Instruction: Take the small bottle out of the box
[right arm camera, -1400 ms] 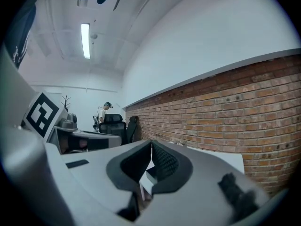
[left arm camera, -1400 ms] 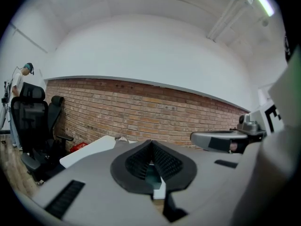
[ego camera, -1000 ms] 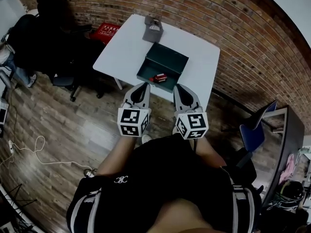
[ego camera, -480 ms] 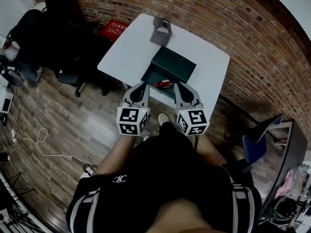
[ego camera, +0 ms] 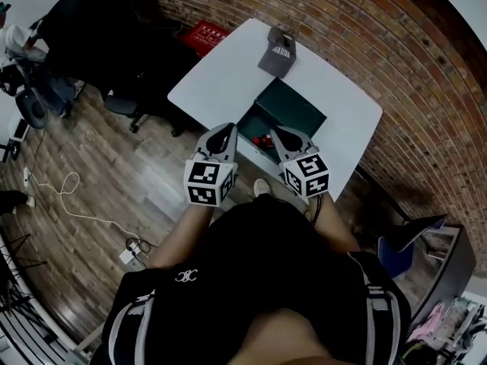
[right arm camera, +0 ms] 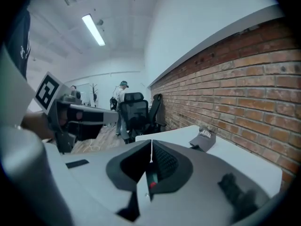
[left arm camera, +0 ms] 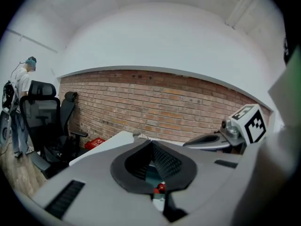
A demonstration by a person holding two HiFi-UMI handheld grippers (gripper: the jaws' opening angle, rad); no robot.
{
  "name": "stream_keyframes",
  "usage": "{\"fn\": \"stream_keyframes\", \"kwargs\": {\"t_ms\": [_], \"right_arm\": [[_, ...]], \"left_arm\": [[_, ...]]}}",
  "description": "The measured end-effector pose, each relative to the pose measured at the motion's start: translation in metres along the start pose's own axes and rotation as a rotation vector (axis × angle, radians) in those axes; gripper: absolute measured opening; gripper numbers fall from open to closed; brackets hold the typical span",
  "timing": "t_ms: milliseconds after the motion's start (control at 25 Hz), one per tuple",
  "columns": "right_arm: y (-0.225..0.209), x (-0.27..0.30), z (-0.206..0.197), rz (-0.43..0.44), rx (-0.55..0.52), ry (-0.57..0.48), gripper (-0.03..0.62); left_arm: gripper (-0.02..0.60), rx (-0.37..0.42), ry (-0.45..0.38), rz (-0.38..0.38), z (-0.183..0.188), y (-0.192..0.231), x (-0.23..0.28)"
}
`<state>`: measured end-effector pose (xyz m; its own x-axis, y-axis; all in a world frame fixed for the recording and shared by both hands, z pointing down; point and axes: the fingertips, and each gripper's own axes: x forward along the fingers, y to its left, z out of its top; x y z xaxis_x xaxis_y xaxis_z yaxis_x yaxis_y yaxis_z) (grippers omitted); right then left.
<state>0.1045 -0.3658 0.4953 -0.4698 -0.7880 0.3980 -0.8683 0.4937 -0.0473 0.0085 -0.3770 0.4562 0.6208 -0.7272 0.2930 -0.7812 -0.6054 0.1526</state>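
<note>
**A:** Head view first. Whereabouts of the small bottle [ego camera: 264, 140]?

**B:** Inside the open green box [ego camera: 298, 109], at its near end, red. Box on the white table [ego camera: 221, 82], grey cap [ego camera: 278, 52] beyond it near the far edge, brick wall [ego camera: 396, 59] behind. Red crate [ego camera: 204, 33] on the floor to the left.

**A:** And the grippers from up there?

**B:** Left gripper [ego camera: 226, 130] and right gripper [ego camera: 277, 132] side by side over the table's near edge, tips toward the green box, small bottle showing between the two tips.

**A:** Left gripper view?

**B:** Jaws pressed together at the tips, nothing clamped. Through the hollow behind the tips, a sliver of the green box [left arm camera: 151, 175] and the red of the small bottle [left arm camera: 161, 187], farther off. Right gripper [left arm camera: 190, 143] off to the right with its marker cube [left arm camera: 249, 123] raised. Office chair [left arm camera: 42, 112] and a person [left arm camera: 22, 93] far left, by the brick wall.

**A:** Right gripper view?

**B:** Much the same: jaws closed tip to tip, empty. Only a red speck of the small bottle [right arm camera: 152, 184] in the hollow. Grey cap [right arm camera: 203, 139] on the white table ahead and to the right, left gripper [right arm camera: 109, 114] at the left.
</note>
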Motion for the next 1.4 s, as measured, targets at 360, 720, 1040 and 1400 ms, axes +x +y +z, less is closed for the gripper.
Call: {"fn": "stream_keyframes", "kwargs": {"t_ms": [360, 720, 1040, 1400], "right_arm": [[-0.006, 0.041, -0.049, 0.200, -0.246, 0.222, 0.031], [-0.006, 0.066, -0.101, 0.397, -0.378, 0.440, 0.062], [-0.013, 0.084, -0.144, 0.463, -0.521, 0.615, 0.150], [-0.042, 0.088, -0.197, 0.423, -0.865, 0.914, 0.166]], "left_arm": [[0.014, -0.041, 0.025, 0.088, -0.010, 0.031, 0.005], [0.014, -0.074, 0.087, 0.126, -0.033, 0.037, 0.010], [0.014, -0.096, 0.125, 0.174, -0.048, 0.045, 0.012], [0.014, -0.114, 0.158, 0.206, -0.061, 0.048, 0.014]]}}
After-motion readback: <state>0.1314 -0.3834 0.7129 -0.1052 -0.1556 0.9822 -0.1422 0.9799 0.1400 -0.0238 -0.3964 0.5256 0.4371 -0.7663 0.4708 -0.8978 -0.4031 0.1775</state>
